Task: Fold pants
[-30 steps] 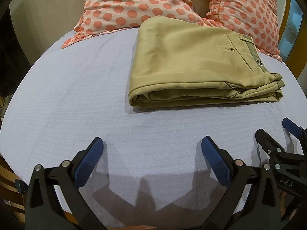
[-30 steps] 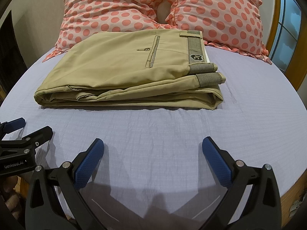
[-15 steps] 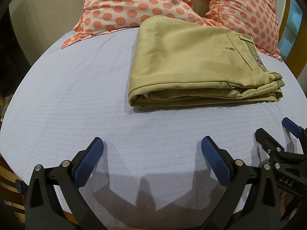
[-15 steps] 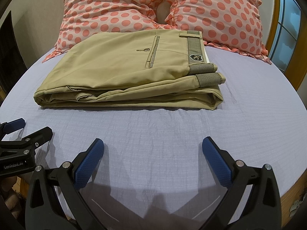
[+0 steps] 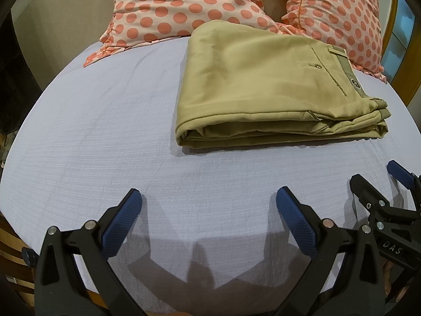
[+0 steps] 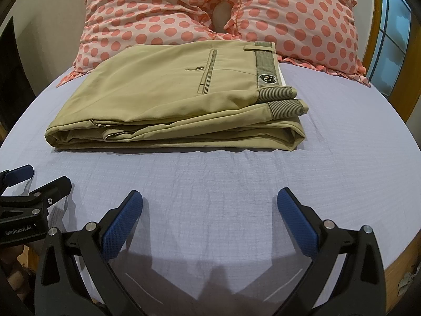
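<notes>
Khaki pants (image 5: 265, 87) lie folded in a flat stack on the lilac bed sheet (image 5: 105, 121), with the back pocket and waistband on top at the right; they also show in the right wrist view (image 6: 171, 97). My left gripper (image 5: 208, 200) is open and empty, low over the sheet in front of the stack and left of it. My right gripper (image 6: 210, 200) is open and empty, in front of the stack. The right gripper shows at the right edge of the left wrist view (image 5: 379, 181). The left gripper shows at the left edge of the right wrist view (image 6: 39, 181).
Two pink polka-dot pillows (image 6: 158, 13) lean behind the pants against the headboard. A wooden bed frame (image 6: 394, 268) edges the mattress at the front right. A window (image 6: 392, 39) is at the far right.
</notes>
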